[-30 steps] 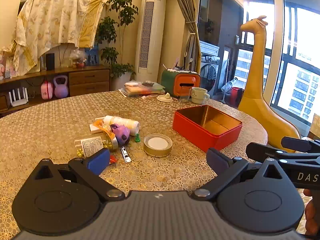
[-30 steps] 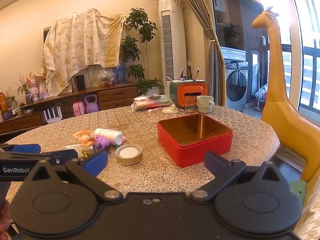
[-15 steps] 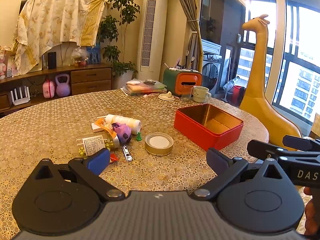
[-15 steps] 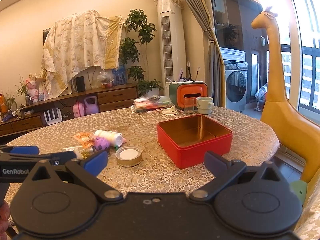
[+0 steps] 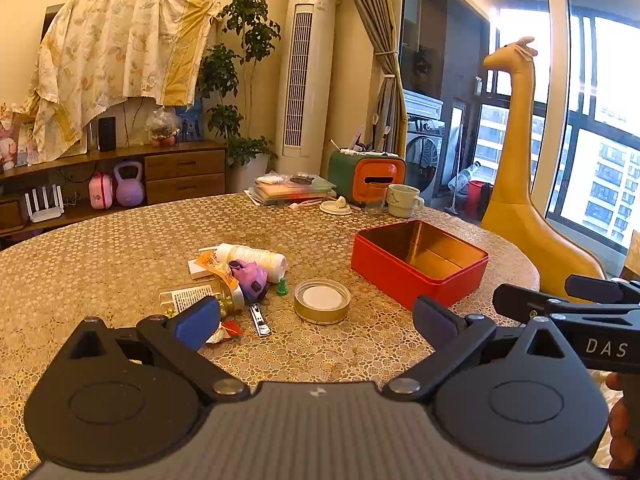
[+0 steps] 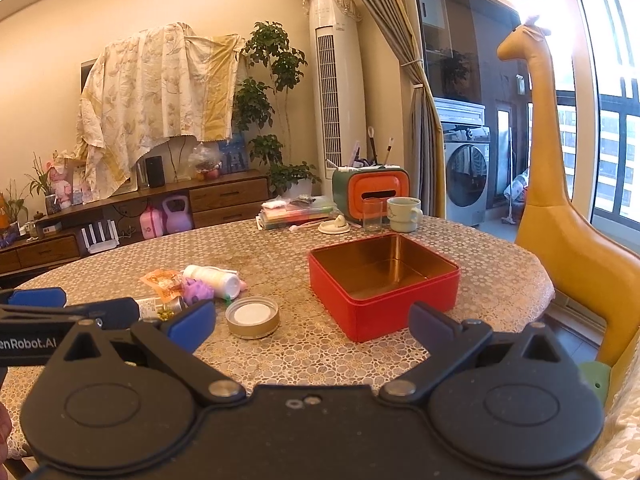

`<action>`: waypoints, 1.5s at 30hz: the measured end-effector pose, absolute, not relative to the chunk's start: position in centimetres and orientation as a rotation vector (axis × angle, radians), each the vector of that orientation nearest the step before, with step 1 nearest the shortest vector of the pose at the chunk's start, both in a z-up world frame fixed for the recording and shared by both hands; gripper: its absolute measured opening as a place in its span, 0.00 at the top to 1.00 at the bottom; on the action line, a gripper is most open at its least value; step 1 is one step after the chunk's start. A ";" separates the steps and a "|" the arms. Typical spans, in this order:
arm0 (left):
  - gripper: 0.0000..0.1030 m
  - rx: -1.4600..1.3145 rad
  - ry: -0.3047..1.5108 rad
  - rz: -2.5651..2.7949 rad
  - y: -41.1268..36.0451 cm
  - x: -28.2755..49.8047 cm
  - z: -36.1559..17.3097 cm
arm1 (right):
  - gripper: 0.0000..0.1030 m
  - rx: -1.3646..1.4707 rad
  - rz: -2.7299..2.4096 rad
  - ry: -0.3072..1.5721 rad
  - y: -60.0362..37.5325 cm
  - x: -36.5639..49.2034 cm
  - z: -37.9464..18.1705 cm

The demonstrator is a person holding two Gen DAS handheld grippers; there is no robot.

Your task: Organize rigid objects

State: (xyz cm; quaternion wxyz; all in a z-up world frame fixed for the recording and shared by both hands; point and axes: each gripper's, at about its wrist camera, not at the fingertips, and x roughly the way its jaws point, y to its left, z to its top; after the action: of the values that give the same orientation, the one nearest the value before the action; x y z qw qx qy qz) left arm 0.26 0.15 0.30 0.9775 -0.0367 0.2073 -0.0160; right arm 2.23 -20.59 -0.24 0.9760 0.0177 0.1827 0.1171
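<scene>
- While the red tin point(image 5: 416, 276) sits open on the table point(image 5: 120, 248), it lies just ahead of your right claw point(image 6: 310, 320) and ahead-right of your left claw point(image 5: 316, 316).
- The gold lid point(image 5: 322, 301) lies straight ahead of your left claw, between its spread fingers.
- A nail clipper point(image 5: 259, 314), purple toy point(image 5: 251, 276), white bottle point(image 5: 256, 257) and green pin point(image 5: 282, 289) cluster by its left finger.
- Both your claws are wide open, gripping nothing.
- Your right hand point(image 5: 622, 428) shows at the left view's edge.
</scene>
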 end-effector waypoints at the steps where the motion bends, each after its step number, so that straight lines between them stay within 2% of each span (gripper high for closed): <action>1: 0.00 -0.072 0.418 -0.030 0.1 0.3 0.3 | 0.00 0.035 0.236 0.369 -20.5 2.2 -0.2; 27: 0.00 -0.054 0.421 -0.010 2.0 2.3 0.4 | 0.00 0.015 0.299 0.406 -19.2 5.2 -0.6; 34: 0.00 -0.076 0.461 0.025 5.4 5.8 -0.4 | 0.01 -0.035 0.378 0.456 -17.4 8.9 -0.9; 45: 0.00 -0.060 0.597 0.146 9.9 12.5 -5.0 | 0.09 -0.145 0.466 0.512 -14.1 14.4 -2.9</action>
State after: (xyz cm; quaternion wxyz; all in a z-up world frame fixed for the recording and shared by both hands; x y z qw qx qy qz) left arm 12.46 9.90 -4.98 0.9527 -0.0297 0.2937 0.0721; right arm 14.41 -14.09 -2.94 0.9381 -0.0711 0.2507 0.2282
